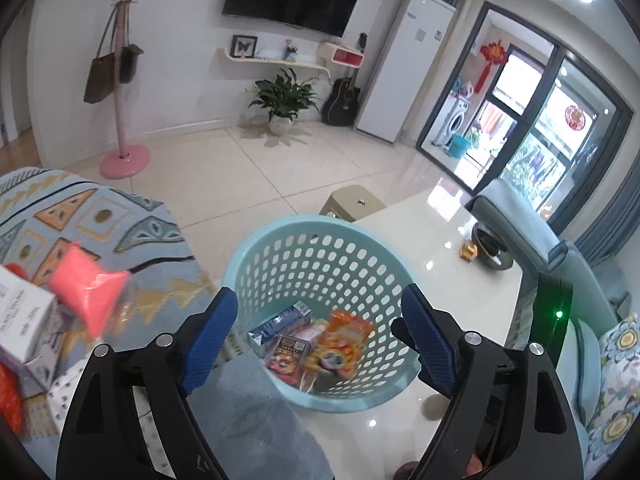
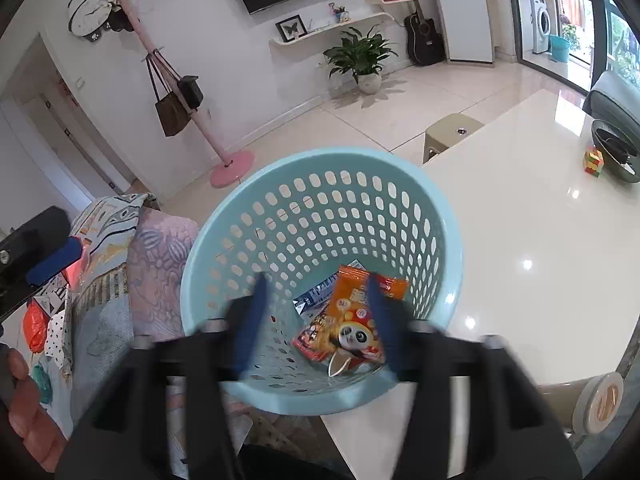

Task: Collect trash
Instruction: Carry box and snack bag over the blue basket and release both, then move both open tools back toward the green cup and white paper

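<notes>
A light blue perforated basket point(image 1: 280, 256) point(image 2: 280, 216) stands at the corner of a glossy white table point(image 1: 472, 280) point(image 2: 520, 240). Inside lie an orange snack packet point(image 1: 344, 336) point(image 2: 352, 320), a blue-and-white carton point(image 1: 276, 320) point(image 2: 316, 292) and other wrappers. My left gripper point(image 1: 316, 332) is open and empty just in front of the basket. My right gripper point(image 2: 316, 320) is open, blurred, and over the basket's opening. To the left, a pink-orange wrapper point(image 1: 86, 288) and a white box point(image 1: 20, 320) lie on a patterned blanket point(image 1: 100, 216).
A Rubik's cube point(image 1: 468, 251) point(image 2: 593, 162) and a dark bowl point(image 1: 490, 246) point(image 2: 616, 152) sit on the table's far side. A beige stool point(image 1: 354, 202) point(image 2: 452, 128) stands behind the table. A grey sofa with floral cushion point(image 1: 616, 360) is at right. A pink coat stand point(image 1: 124, 160) stands on the tiled floor.
</notes>
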`<action>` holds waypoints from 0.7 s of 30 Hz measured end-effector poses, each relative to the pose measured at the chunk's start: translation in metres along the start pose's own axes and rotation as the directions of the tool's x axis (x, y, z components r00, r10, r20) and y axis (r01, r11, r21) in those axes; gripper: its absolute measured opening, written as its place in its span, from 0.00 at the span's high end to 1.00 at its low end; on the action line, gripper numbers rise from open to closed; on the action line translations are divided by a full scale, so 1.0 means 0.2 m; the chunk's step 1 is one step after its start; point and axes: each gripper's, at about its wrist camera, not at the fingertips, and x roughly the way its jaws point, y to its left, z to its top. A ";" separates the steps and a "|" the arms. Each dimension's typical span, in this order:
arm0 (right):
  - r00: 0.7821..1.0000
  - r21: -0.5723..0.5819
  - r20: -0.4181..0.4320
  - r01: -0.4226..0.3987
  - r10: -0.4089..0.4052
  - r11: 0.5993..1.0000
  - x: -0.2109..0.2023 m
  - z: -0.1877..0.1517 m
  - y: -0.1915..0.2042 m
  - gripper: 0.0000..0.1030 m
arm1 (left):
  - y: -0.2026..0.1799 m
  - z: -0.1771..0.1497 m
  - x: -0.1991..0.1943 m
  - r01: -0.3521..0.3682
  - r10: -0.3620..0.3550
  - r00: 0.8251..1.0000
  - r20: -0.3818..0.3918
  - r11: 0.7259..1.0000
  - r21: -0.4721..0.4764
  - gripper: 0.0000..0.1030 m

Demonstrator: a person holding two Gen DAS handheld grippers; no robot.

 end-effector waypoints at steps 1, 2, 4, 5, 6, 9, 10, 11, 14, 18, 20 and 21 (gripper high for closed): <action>1.000 -0.003 0.007 0.002 -0.002 1.000 -0.02 0.00 0.01 0.43 | -0.01 -0.01 -0.03 0.003 -0.003 1.000 0.008 1.000 -0.004 0.20; 1.000 -0.005 0.011 0.000 0.001 1.000 -0.03 0.00 0.02 0.43 | 0.01 -0.01 -0.07 0.008 -0.008 1.000 0.022 1.000 -0.010 0.19; 1.000 -0.005 0.022 -0.011 0.011 1.000 -0.08 0.01 0.05 0.43 | 0.01 -0.02 -0.14 0.013 -0.012 0.999 0.040 1.000 -0.015 0.18; 0.999 -0.006 0.028 -0.016 0.016 1.000 -0.09 0.01 0.05 0.43 | 0.02 -0.03 -0.19 0.014 -0.013 0.998 0.058 1.000 -0.019 0.17; 0.999 -0.011 0.038 -0.025 0.025 1.000 -0.12 0.02 0.07 0.43 | 0.03 -0.03 -0.24 0.012 -0.010 0.997 0.074 1.000 -0.023 0.15; 0.996 -0.033 0.071 -0.049 0.051 0.998 -0.22 0.02 0.16 0.42 | 0.05 -0.05 -0.38 0.008 -0.004 0.992 0.123 0.999 -0.032 0.12; 0.995 -0.043 0.082 -0.060 0.063 0.997 -0.25 0.01 0.20 0.42 | 0.06 -0.06 -0.43 0.006 -0.001 0.990 0.141 0.999 -0.035 0.11; 0.993 -0.053 0.090 -0.068 0.073 0.996 -0.28 0.01 0.23 0.41 | 0.08 -0.07 -0.50 0.003 0.003 0.987 0.163 0.999 -0.038 0.10; 0.987 -0.098 0.120 -0.094 0.106 0.991 -0.38 0.00 0.36 0.37 | 0.13 -0.09 -0.66 -0.003 0.013 0.976 0.217 0.999 -0.050 0.10; 0.977 -0.180 0.151 -0.120 0.148 0.976 -0.50 -0.01 0.55 0.35 | 0.23 -0.13 -0.88 -0.002 0.028 0.959 0.281 0.996 -0.094 0.09; 0.974 -0.220 0.166 -0.114 0.152 0.969 -0.55 -0.03 0.63 0.33 | 0.28 -0.16 -0.97 -0.012 0.045 0.952 0.301 0.994 -0.108 0.09; 0.973 -0.245 0.174 -0.106 0.151 0.964 -0.57 -0.05 0.68 0.30 | 0.31 -0.18 -1.01 -0.023 0.058 0.948 0.312 0.993 -0.115 0.09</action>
